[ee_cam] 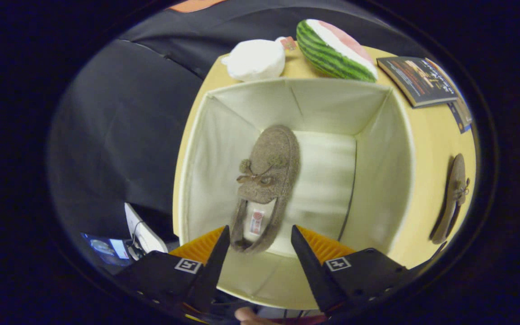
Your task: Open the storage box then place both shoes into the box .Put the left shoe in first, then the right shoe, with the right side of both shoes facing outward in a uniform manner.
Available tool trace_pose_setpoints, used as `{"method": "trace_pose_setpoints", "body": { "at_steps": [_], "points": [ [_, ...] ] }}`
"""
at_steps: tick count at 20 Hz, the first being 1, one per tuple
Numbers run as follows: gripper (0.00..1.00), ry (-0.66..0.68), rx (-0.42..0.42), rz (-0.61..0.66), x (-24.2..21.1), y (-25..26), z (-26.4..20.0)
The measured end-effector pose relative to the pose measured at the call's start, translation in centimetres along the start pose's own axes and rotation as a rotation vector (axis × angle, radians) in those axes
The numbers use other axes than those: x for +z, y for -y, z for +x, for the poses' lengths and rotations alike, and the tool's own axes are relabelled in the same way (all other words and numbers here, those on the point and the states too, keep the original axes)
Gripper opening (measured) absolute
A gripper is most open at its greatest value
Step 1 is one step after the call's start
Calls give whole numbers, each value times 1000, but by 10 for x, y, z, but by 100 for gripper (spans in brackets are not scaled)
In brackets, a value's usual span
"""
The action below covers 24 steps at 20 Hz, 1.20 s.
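Table (pixel 427 153): smooth yellow top, rounded edge, spreading beyond and to both sides of the tongs.
Box (pixel 206 158): open, square, soft cream fabric walls with folded creases, directly below and ahead of the tongs.
Watermelon (pixel 332 49): plush half, striped green rind, pink face, far beyond the box.
Book (pixel 415 79): flat, dark glossy cover, beyond the box to the right.
White pouch (pixel 255 58): soft, rounded, beside the watermelon.
Shoe in box (pixel 266 180): brown felt slipper with bow, lying on the box floor, heel just ahead between the fingers, untouched.
Second shoe (pixel 453 198): same felt, on the table right of the box.
Tongs (pixel 260 237): spread wide, holding nothing.
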<state>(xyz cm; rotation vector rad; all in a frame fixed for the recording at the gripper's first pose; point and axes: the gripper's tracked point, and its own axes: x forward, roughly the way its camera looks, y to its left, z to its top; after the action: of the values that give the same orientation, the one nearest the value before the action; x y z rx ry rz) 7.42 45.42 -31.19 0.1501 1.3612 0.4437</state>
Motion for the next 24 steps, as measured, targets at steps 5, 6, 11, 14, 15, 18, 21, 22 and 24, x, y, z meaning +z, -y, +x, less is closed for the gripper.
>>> {"method": "trace_pose_setpoints", "body": {
  "at_steps": [5, 6, 11, 14, 15, 18, 21, 22, 24],
  "points": [
    [95, 87, 63, -93, -2, 23, -83],
    [95, 104, 56, -98, -5, 36, -97],
    [95, 146, -37, -69, -17, 140, -128],
    [96, 138, -159, -33, -23, 222, -131],
    [96, 134, -182, -8, -27, 245, -131],
    [96, 125, -251, 56, -34, 317, -134],
    [96, 91, -324, 104, -47, 380, -130],
    [96, 82, -355, 112, -50, 400, -129],
    [96, 73, -419, 105, -54, 433, -125]
  ]
}}
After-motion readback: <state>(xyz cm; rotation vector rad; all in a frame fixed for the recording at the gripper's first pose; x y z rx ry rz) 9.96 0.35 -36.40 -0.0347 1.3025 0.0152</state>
